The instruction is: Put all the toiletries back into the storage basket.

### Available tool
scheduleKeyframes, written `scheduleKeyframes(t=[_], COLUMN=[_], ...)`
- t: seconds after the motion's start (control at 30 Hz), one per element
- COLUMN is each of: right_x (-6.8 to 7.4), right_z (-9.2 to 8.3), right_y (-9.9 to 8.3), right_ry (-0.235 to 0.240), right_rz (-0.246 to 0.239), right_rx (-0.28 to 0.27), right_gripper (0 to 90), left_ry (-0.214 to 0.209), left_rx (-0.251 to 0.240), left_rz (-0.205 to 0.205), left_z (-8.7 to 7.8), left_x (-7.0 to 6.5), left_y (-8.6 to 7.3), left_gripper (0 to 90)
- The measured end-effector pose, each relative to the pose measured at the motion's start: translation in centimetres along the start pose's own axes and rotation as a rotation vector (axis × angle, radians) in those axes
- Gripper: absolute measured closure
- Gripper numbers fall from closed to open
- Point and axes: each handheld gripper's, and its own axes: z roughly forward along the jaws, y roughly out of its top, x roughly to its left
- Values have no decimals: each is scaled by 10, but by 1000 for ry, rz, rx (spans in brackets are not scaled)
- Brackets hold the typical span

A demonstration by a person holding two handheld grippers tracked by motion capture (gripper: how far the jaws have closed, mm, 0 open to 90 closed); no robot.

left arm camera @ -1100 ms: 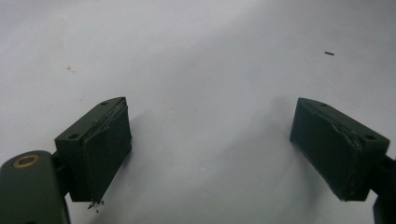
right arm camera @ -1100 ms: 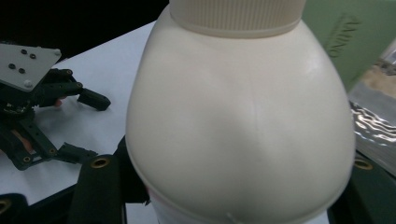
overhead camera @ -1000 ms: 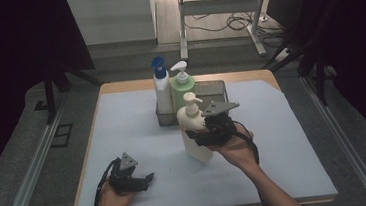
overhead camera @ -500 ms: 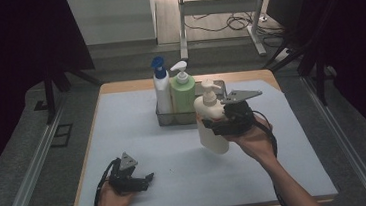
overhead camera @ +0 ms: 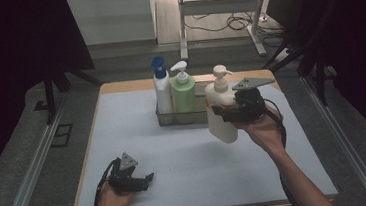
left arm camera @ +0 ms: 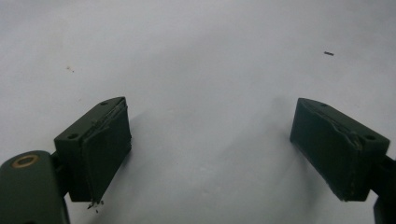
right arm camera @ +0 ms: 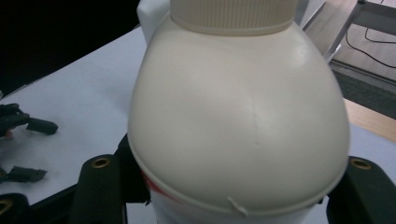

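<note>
Cream pump bottle (overhead camera: 221, 110), clamped in right hand-held gripper (overhead camera: 232, 110), now higher, rightward.

Your forearms are bare, no sleeves or gloves in the high view. Your right gripper (overhead camera: 226, 110) is black, boxy, with a grey three-cornered plate (overhead camera: 252, 83) on top, small dark holes in it, and a black cable (overhead camera: 279, 124) looping off past your wrist. Your left gripper (overhead camera: 146, 178) is black too, with a smaller grey plate (overhead camera: 128, 161) and a black cable (overhead camera: 100, 190) curving round your hand. In the left gripper view, its jaws are dark blocky pads with worn, frayed edges, a screw hole on each, and a brass-coloured rivet (left arm camera: 25, 161) on the left arm. In the right gripper view, brass rivets (right arm camera: 100, 163) sit on both black jaw arms.
</note>
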Motion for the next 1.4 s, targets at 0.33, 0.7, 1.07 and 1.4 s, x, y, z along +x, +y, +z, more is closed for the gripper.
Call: scheduleKeyframes(t=[0.33,0.7,1.07,1.4], right_x=[-15,-29,-37,-43], right_z=[6,19,37,54], right_y=[9,20,31,40], right_ry=[-37,-70,-96,-115], right_rz=[23,45,50,69], right_rx=[-12,-30,-40,-50], right_gripper=[373,373,373,374], left_ry=[0,2,2,2], left_rx=[0,1,0,0], left_rz=[0,1,1,1], left_z=[0,0,0,0], left_x=[0,0,0,0], left_y=[0,0,0,0], left_gripper=[123,123,123,123])
